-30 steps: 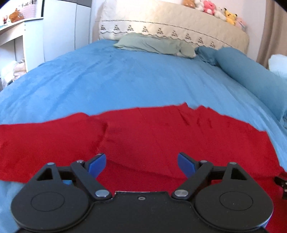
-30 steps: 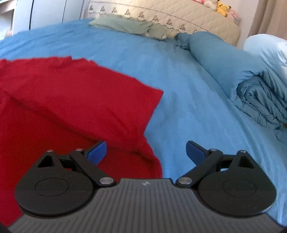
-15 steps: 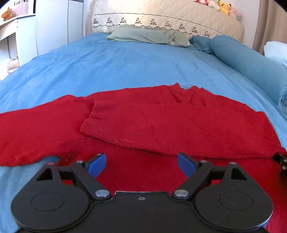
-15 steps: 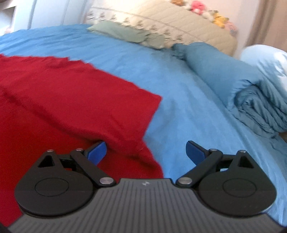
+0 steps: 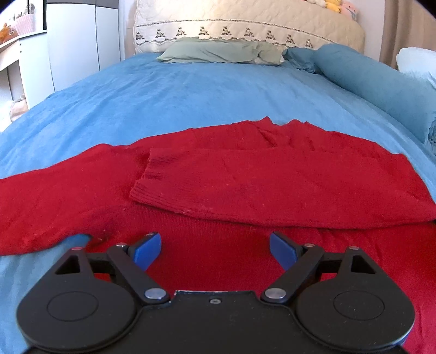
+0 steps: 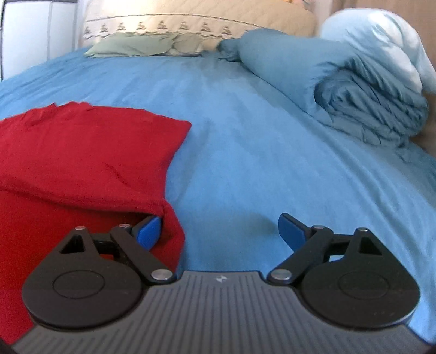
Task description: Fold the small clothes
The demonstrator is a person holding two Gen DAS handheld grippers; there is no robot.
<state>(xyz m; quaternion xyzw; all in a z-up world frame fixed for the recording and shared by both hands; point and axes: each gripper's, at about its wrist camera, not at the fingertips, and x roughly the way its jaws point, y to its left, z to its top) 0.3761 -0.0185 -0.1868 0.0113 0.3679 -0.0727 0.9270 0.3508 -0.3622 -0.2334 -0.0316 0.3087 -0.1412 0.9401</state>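
A red knit sweater (image 5: 245, 185) lies flat on the blue bed. One sleeve (image 5: 272, 188) is folded across its body, cuff pointing left; the other sleeve (image 5: 49, 196) stretches out to the left. My left gripper (image 5: 215, 249) hovers over the sweater's near part, open, nothing between its blue pads. In the right wrist view the sweater's right edge (image 6: 90, 152) fills the left side. My right gripper (image 6: 219, 231) is open beside that edge, its left pad (image 6: 148, 232) close against the red fabric, its right pad over bare bedspread.
The blue bedspread (image 5: 190, 95) runs back to a green pillow (image 5: 223, 50) and a cream quilted headboard (image 5: 245, 24). A rolled blue duvet (image 6: 354, 100) with a pale pillow lies along the right side. White furniture (image 5: 70, 43) stands at the left.
The sleeve now lies folded flat across the sweater's body. The right gripper has shifted rightward, off the sweater to its right edge, and both views have rolled slightly.
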